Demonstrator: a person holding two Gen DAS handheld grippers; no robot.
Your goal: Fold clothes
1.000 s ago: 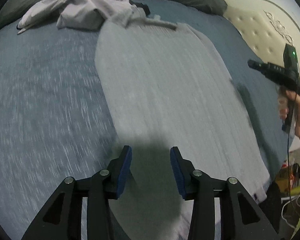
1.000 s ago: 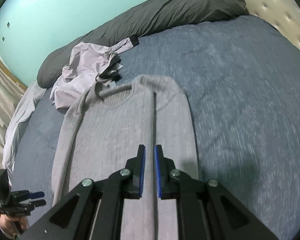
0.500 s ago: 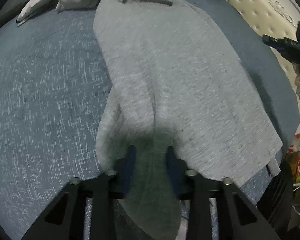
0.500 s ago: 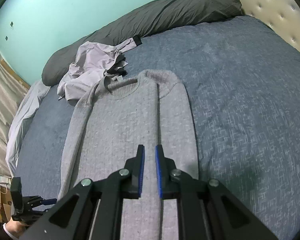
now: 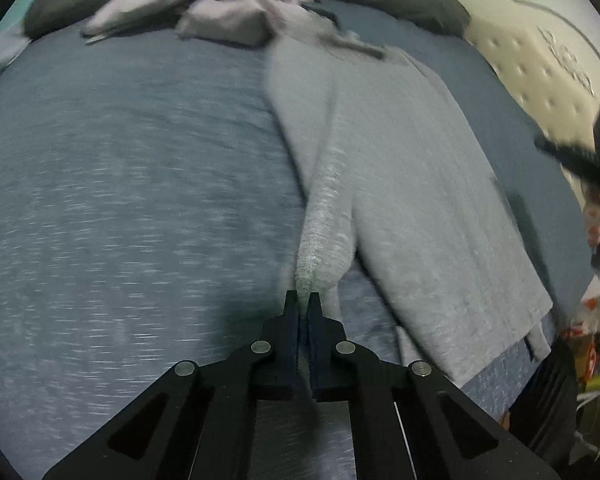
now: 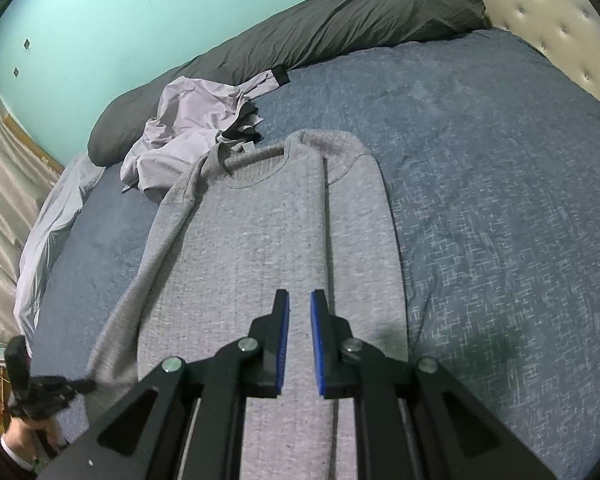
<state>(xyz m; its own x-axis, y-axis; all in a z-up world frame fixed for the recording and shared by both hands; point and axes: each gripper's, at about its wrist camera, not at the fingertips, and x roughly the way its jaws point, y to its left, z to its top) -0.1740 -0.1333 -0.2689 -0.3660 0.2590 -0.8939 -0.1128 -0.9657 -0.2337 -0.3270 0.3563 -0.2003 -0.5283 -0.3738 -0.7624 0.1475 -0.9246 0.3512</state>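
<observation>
A grey knit sweater (image 6: 260, 240) lies flat on the blue bedspread (image 6: 500, 200), neck away from me, its right side folded in along a straight crease. In the left wrist view the sweater (image 5: 420, 200) spreads to the right, and its left sleeve (image 5: 324, 240) is drawn out into a narrow strip. My left gripper (image 5: 303, 296) is shut on the cuff end of that sleeve. From the right wrist view the left gripper (image 6: 80, 384) shows at the bottom left, at the sleeve's end. My right gripper (image 6: 299, 294) hovers over the sweater's lower body, almost shut, holding nothing.
A crumpled lilac garment (image 6: 188, 128) lies beside the sweater's collar. A dark grey duvet roll (image 6: 340, 16) runs along the teal wall, and a tufted headboard (image 6: 560, 20) stands at the right. A pale sheet (image 6: 48, 232) hangs at the bed's left edge.
The left jaws came down over the sleeve and closed on its cuff, then drew it out into a strip. The right gripper drifted slightly back over the sweater, its jaws unchanged.
</observation>
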